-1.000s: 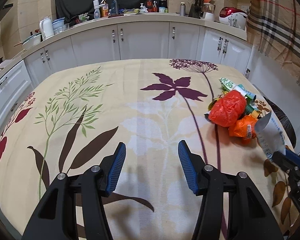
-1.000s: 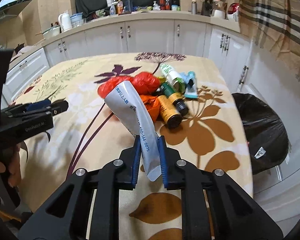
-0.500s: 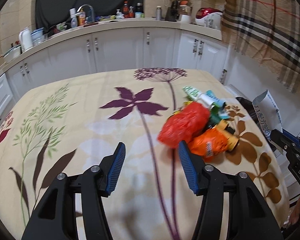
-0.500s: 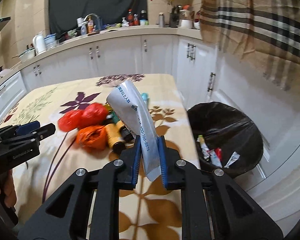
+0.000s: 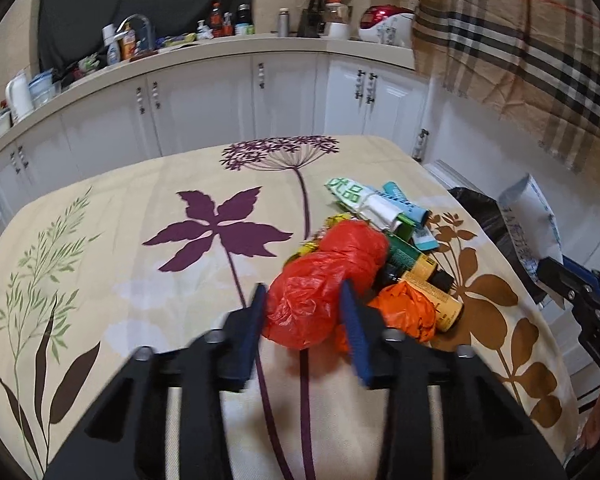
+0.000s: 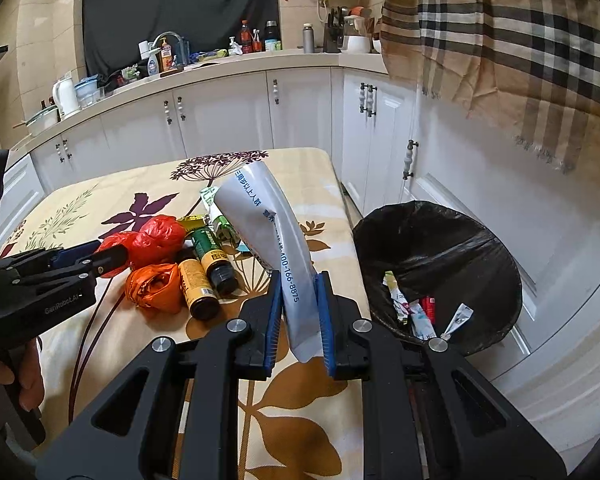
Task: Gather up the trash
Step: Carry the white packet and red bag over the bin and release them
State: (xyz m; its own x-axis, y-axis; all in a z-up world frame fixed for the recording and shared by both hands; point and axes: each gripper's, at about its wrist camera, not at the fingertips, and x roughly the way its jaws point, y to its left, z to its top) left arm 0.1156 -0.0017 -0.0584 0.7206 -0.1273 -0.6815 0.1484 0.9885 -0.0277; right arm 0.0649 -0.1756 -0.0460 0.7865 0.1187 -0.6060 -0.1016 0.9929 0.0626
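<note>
The right gripper (image 6: 299, 312) clenches a white, blue-printed plastic pouch (image 6: 272, 236), upright above the floral tablecloth (image 6: 300, 420). The left gripper (image 5: 303, 320), jaws just closing, straddles a crinkled red plastic bag (image 5: 320, 292) fronting bottles and wrappers. A black-lined bin (image 6: 440, 256) stands beside the table.

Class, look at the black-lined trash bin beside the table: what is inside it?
Inside the trash bin lie a few wrappers, white and red among them, against the near side of the black liner. The right tongs' frame covers the bin's nearest edge, so anything there cannot be seen.
</note>
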